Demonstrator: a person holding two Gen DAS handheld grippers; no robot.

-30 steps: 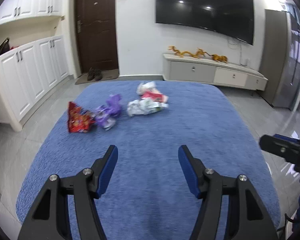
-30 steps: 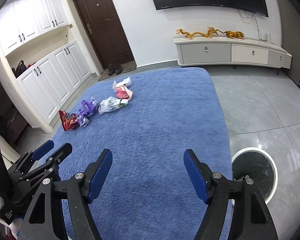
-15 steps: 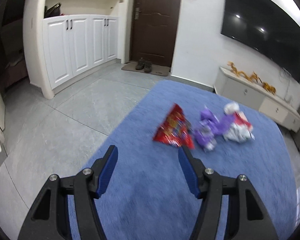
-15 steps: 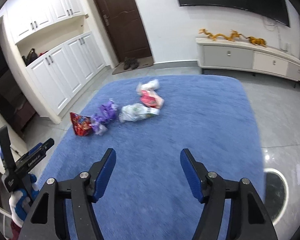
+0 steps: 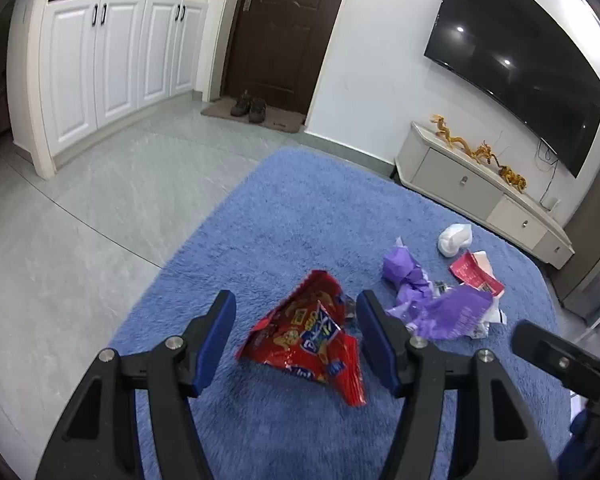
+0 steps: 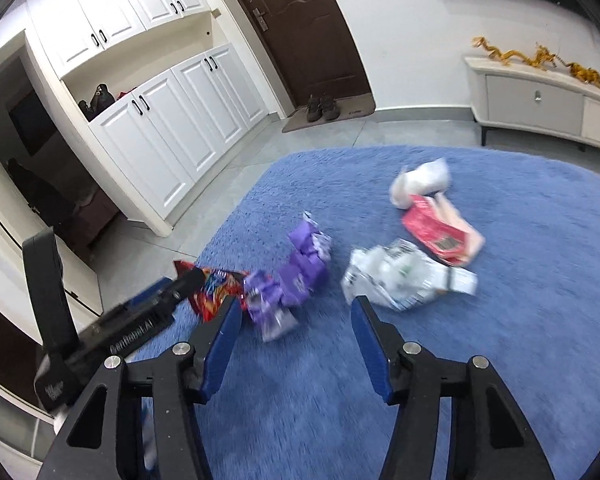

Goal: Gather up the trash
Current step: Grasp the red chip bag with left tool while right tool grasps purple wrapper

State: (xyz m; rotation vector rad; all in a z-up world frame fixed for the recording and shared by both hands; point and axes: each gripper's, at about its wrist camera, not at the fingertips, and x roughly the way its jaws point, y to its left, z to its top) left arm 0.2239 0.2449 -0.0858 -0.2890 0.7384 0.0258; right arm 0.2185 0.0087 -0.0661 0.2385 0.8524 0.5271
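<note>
Here, on a blue rug (image 5: 300, 208), five pieces of trash in a loose cluster, all lying loose. Nearest the left gripper (image 5: 294, 300): a red snack bag (image 5: 308, 336), crumpled, flat on the rug. Seen from the left wrist, sits right between the two blue fingers, one edge just beside the right-hand pad; whether touching, cannot tell. Left jaws about halfway apart, pressing on nothing, holding nothing.

Just beside the red bag: a purple wrapper (image 5: 440, 312), twisted and torn. Behind it: a white wad (image 5: 454, 240) and a red-and-white packet (image 5: 474, 272), close together. Next to the packet, in the right wrist view: a crumpled white wrapper (image 6: 408, 276), blurred.

Right gripper (image 6: 295, 308): jaws just closing, now a little under halfway apart, with nothing between the pads. Points down at the rug, short of the purple wrapper, which lies ahead of the fingertips and apart from them. Holds nothing.

Both grippers side by side over the near edge of the cluster, left one beside the rug's edge.

Around the rug: grey floor tiles (image 5: 80, 220), white cupboards (image 5: 112, 68), a brown door (image 5: 284, 32) with shoes (image 5: 249, 105) in front of it, a television (image 5: 516, 80) on the wall above a low cabinet (image 5: 480, 196).
</note>
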